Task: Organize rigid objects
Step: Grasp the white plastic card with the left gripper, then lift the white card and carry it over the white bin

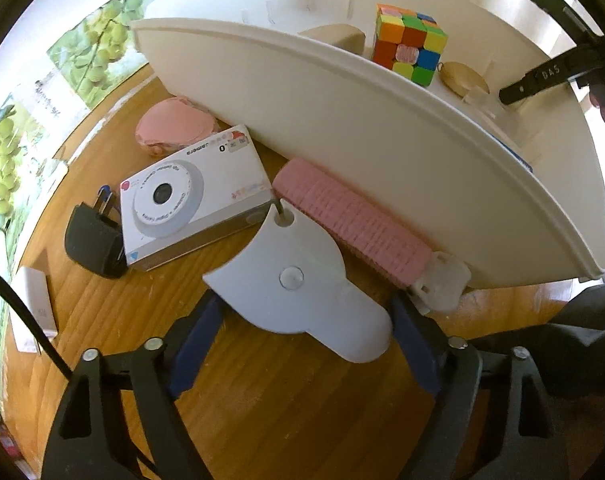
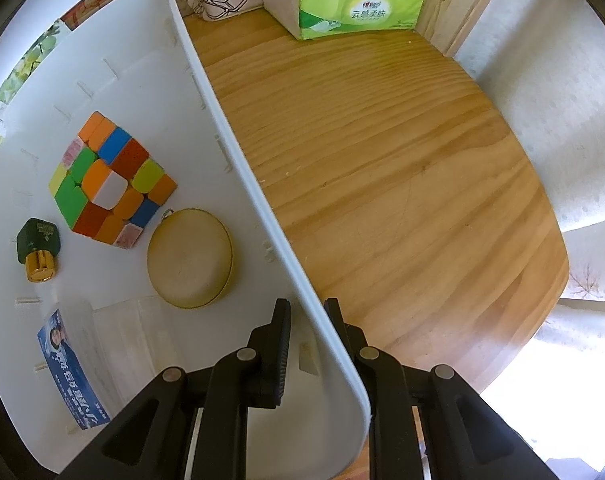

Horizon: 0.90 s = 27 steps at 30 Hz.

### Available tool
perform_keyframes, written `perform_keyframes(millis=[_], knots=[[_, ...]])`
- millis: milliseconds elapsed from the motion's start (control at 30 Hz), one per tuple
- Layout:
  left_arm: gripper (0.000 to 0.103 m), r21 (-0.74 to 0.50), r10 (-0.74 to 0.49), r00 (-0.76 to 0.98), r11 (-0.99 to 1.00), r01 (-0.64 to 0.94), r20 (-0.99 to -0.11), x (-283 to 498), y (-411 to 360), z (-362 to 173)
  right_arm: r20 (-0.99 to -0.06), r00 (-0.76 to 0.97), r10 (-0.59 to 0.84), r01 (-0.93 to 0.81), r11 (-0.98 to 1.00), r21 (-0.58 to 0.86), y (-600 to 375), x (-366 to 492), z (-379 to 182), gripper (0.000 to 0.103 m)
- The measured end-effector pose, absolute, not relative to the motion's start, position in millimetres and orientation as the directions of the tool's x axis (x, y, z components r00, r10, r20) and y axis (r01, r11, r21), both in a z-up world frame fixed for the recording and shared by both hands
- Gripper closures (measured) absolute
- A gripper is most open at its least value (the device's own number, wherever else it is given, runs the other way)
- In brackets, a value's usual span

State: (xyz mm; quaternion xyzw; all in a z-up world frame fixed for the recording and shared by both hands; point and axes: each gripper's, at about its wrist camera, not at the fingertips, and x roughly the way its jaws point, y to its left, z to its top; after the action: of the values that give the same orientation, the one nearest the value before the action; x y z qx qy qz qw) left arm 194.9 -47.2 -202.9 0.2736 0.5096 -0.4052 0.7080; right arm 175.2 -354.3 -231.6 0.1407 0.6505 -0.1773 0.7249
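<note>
My right tongs [image 2: 307, 344] pinch the white bin [image 2: 262, 216] wall; my left tongs [image 1: 302, 344], spread, straddle the white holder [image 1: 298, 280]. I'd center before squeezing.

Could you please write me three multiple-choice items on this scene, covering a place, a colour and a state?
1. Where is the colour cube? A on the table; B inside the white bin; C on the tissue pack.
2. The small bottle's cap is: A gold; B red; C white.
3. The right gripper is: A open over the table; B shut on the bin's wall; C holding the cube.
Key: B, the cube lies on the bin's floor; A, the cap shines gold; B, one finger sits on each side of the wall.
</note>
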Motion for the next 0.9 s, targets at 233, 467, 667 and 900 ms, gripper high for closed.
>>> perform_keyframes(millis=[233,467,667,900], knots=[[0.049,-0.033,-0.314,0.196,0.597,0.801,-0.929,186.5,-27.7,-200.1,-0.994,0.084,-0.067,0.425,0.905,-0.025,-354.6,178.2,-233.5,0.085],[0.066,-0.078,-0.331,0.204,0.671,0.738,-0.921,183.7,-11.7,-197.6,-0.995,0.08,-0.067,0.408,0.913,-0.029,-354.0,179.3,-234.5,0.084],[0.067,-0.126,-0.343,0.195,0.724,0.678,-0.919,177.5,-7.6,-197.9,-0.995,0.082,-0.054,0.392,0.92,-0.017,-353.1,180.1,-234.6,0.083],[0.068,-0.206,-0.366,0.179,0.794,0.571,-0.913,175.5,8.4,-196.1,-0.996,0.082,-0.041,0.371,0.929,-0.008,-355.4,181.6,-232.5,0.083]])
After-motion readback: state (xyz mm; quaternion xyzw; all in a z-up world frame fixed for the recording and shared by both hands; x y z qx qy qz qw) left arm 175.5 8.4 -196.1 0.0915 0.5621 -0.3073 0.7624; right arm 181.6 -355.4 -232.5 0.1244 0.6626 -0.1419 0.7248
